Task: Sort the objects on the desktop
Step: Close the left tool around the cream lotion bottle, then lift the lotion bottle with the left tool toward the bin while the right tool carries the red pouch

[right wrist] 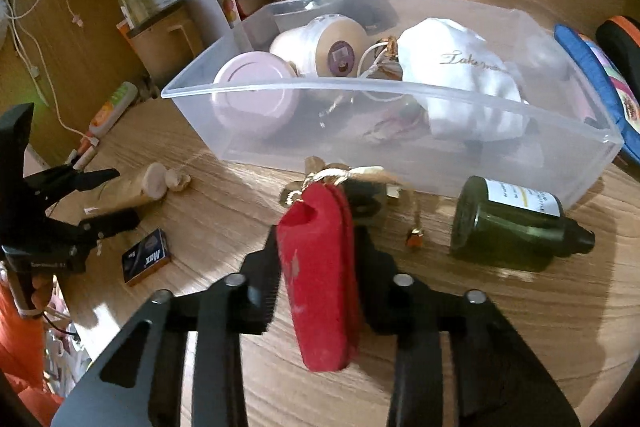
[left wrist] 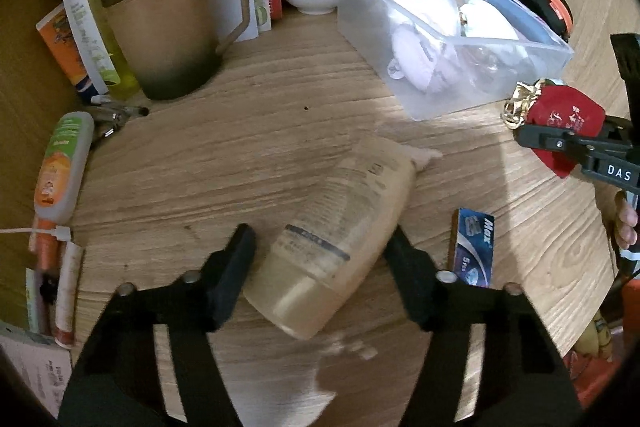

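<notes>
The left gripper (left wrist: 320, 259) clasped a beige tube (left wrist: 340, 247) lying on the table (left wrist: 240, 147). The right gripper (right wrist: 316, 255) pinched a red pouch (right wrist: 320, 287) before the clear bin (right wrist: 400, 95).

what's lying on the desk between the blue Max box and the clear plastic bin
The beige tube lies there, clasped by the left gripper; the left wrist view shows it.

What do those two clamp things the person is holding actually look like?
Both are matte black plastic. The left gripper and right gripper each have two flat, blocky fingers on angular arms with silver rivets. White lettering marks the bodies. An orange-red sleeve shows behind the left one.
</notes>
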A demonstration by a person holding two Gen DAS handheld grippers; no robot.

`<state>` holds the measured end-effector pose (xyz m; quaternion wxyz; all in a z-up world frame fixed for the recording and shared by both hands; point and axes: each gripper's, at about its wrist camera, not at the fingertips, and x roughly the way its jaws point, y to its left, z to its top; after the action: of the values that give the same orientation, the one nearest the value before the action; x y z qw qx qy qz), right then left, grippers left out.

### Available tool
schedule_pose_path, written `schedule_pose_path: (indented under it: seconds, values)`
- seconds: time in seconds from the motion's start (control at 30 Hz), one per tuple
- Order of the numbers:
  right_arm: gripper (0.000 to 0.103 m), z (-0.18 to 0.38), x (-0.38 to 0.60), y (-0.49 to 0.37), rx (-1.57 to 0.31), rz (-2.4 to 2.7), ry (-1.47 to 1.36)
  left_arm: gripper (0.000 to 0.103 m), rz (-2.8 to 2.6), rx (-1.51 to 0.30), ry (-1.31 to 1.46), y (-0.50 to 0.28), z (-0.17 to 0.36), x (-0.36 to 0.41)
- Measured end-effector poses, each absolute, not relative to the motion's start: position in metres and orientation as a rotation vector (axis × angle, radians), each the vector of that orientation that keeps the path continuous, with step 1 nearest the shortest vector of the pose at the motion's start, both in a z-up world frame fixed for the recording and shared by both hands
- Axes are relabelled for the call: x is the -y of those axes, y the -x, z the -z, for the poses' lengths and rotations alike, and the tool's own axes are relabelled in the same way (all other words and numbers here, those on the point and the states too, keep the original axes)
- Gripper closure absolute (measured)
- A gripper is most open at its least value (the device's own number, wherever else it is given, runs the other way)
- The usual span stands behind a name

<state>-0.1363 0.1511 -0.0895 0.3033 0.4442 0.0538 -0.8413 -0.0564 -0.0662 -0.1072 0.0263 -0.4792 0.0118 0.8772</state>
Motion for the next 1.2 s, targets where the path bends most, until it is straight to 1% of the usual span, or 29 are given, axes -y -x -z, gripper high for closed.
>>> schedule_pose_path:
  seconds: [0.07, 0.13, 0.27, 0.47, 0.5, 0.57, 0.8, 0.9, 0.97, 1.0, 1.07, 1.13, 1.2]
  values:
    - [0.084, 0.089, -0.151, 0.135, -0.139, 2.226, -1.156, 0.058, -2.694, -0.009, 1.490, 0.060, 0.105, 0.069]
    - [0.086, 0.087, -0.151, 0.133, -0.142, 2.238, -1.128, 0.061, -2.670, 0.037, 1.482, 0.063, 0.102, 0.073]
    - [0.088, 0.082, -0.153, 0.130, -0.129, 2.237, -1.074, 0.062, -2.650, 0.108, 1.479, 0.074, 0.100, 0.081]
    - [0.088, 0.079, -0.156, 0.129, -0.096, 2.209, -1.057, 0.062, -2.626, 0.307, 1.475, 0.092, 0.094, 0.104]
    - [0.088, 0.079, -0.156, 0.128, -0.097, 2.205, -1.053, 0.062, -2.631, 0.319, 1.478, 0.095, 0.094, 0.106]
    - [0.088, 0.078, -0.155, 0.127, -0.101, 2.199, -1.041, 0.062, -2.646, 0.287, 1.495, 0.098, 0.092, 0.103]
    - [0.088, 0.077, -0.155, 0.123, -0.103, 2.179, -1.022, 0.060, -2.708, 0.062, 1.585, 0.120, 0.092, 0.081]
    - [0.088, 0.076, -0.156, 0.122, -0.101, 2.179, -1.009, 0.061, -2.754, 0.020, 1.593, 0.120, 0.091, 0.078]
    - [0.088, 0.075, -0.158, 0.122, -0.098, 2.193, -0.997, 0.064, -2.785, 0.002, 1.566, 0.114, 0.089, 0.077]
    - [0.089, 0.073, -0.159, 0.122, -0.094, 2.198, -0.990, 0.064, -2.788, 0.015, 1.546, 0.107, 0.087, 0.076]
    - [0.089, 0.070, -0.161, 0.122, -0.073, 2.195, -0.979, 0.071, -2.787, 0.044, 1.518, 0.100, 0.083, 0.076]
    - [0.089, 0.065, -0.163, 0.121, -0.069, 2.196, -0.961, 0.075, -2.794, 0.067, 1.486, 0.089, 0.077, 0.077]
    - [0.089, 0.061, -0.163, 0.120, -0.063, 2.187, -0.952, 0.077, -2.764, 0.150, 1.469, 0.080, 0.073, 0.084]
